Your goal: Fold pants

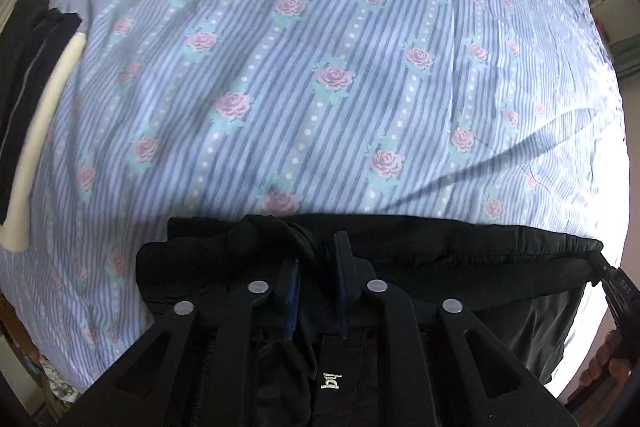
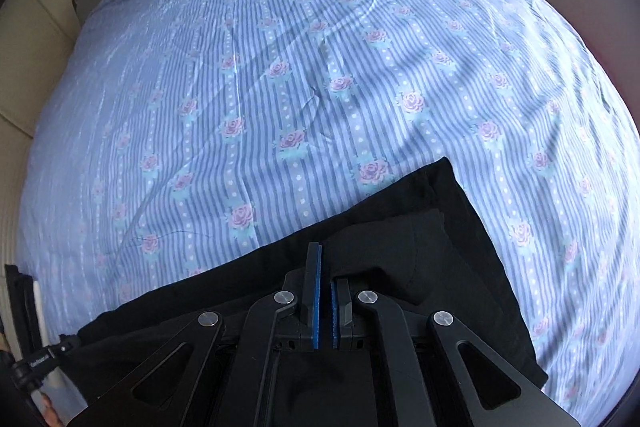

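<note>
Black pants hang stretched between my two grippers above a bed with a blue striped rose-print sheet. My left gripper is shut on a bunched fold of the pants near the waist; a small white logo shows below it. My right gripper is shut on the pants' other end, whose corner drapes to the right onto the sheet. The right gripper also shows at the right edge of the left wrist view, and the left gripper at the lower left of the right wrist view.
A pile of folded dark clothes with a cream piece lies at the bed's left edge; it also shows in the right wrist view. A beige wall or headboard borders the bed. The sheet has shallow creases.
</note>
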Motion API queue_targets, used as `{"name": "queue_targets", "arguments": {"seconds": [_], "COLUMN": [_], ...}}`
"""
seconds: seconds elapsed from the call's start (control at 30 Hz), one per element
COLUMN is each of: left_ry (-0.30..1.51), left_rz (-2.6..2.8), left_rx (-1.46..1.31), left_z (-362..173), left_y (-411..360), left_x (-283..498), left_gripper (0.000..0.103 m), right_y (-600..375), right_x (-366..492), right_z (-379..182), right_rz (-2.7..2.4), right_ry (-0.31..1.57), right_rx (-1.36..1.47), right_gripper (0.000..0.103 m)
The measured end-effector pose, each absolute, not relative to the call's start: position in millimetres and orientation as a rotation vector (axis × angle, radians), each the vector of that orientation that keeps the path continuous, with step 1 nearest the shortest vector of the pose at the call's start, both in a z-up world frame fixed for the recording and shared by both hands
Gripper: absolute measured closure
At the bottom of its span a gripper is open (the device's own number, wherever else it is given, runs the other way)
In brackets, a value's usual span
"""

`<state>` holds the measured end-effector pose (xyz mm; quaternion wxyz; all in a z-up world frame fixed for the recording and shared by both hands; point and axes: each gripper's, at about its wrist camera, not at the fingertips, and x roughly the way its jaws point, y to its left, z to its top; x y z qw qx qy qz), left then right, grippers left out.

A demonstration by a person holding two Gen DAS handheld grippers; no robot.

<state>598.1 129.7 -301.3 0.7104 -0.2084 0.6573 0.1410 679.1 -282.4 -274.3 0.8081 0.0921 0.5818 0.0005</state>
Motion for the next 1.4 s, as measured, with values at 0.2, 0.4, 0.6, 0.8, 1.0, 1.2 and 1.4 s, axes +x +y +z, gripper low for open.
{"name": "queue_targets", "arguments": {"seconds": [0.2,0.4,0.6,0.8,1.0,1.2,1.4], "left_ry": [1.373,1.253,1.163,1.229,1.351,1.353,1.349], "left_rz": [0.307,0.192,-0.027,-0.117,-0.095,-0.040,0.079], "left_rx": [-0.489,-0.343,-0.058,0.036,-0.028,-0.029,-0.128], "left_z": [-269,-210,-187,-212,-246,-251,-247], "left_y": [138,120,60,-7,-44,-57,-23], "left_x": [610,593,527,474,456,453,431], "left_gripper": [0.019,0.017,0.017,0.017,0.019,0.019,0.019], "right_y": [-281,-275,-311,-370,-420,-440,-416], "right_x": [688,655,572,496,474,486,483], "right_z": [-267,-216,-184,-213,-265,-293,-287], "right_rz": [-0.035,0.035,0.074,0.008,-0.046,-0.093,0.006], "right_ry": [1.232,1.145,1.065,1.161,1.270,1.288,1.304], "right_rx": [0.195,0.168,0.128,0.102,0.243,0.342,0.290], "right_gripper": [0.041,0.040,0.040,0.040,0.040,0.041,0.043]}}
